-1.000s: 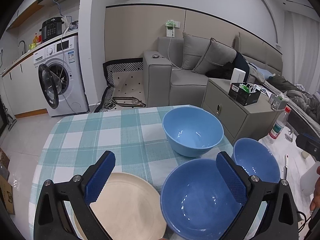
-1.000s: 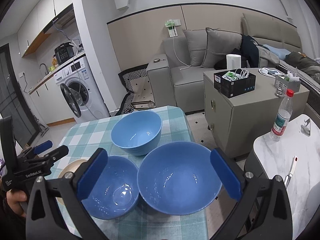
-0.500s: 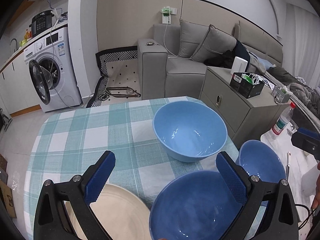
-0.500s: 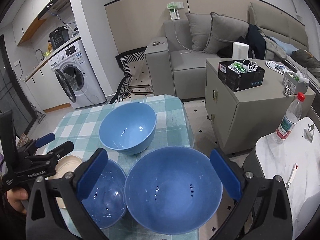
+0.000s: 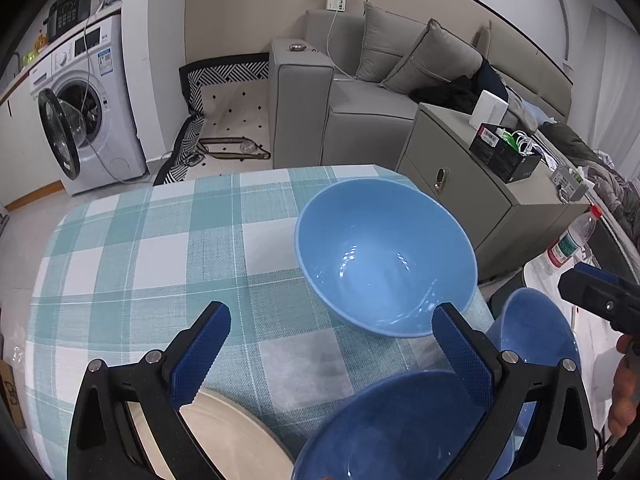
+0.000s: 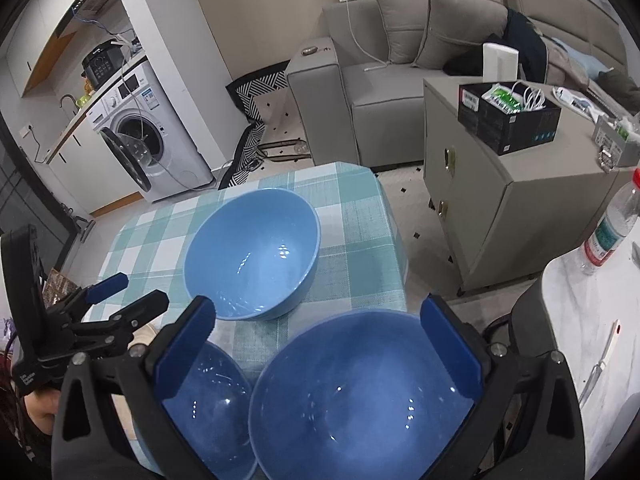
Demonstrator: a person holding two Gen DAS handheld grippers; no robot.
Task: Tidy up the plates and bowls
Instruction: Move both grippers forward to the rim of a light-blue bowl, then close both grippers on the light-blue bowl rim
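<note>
Three blue bowls stand on a checked tablecloth. The far bowl also shows in the right wrist view. A near bowl lies low between my left gripper's jaws, and appears in the right wrist view. The right bowl fills the right wrist view. A cream plate lies at the front left. My left gripper is open and empty above the near bowl and plate. My right gripper is open and empty above the right bowl.
The table's right edge drops off beside the bowls. A grey cabinet with a black box, a sofa and a washing machine stand beyond. A water bottle and a knife lie on a white marble surface at the right.
Both grippers have moved forward over the table toward the far bowl, which now looks larger. The near bowls and plate have slid lower in both views. Both grippers stay open.
</note>
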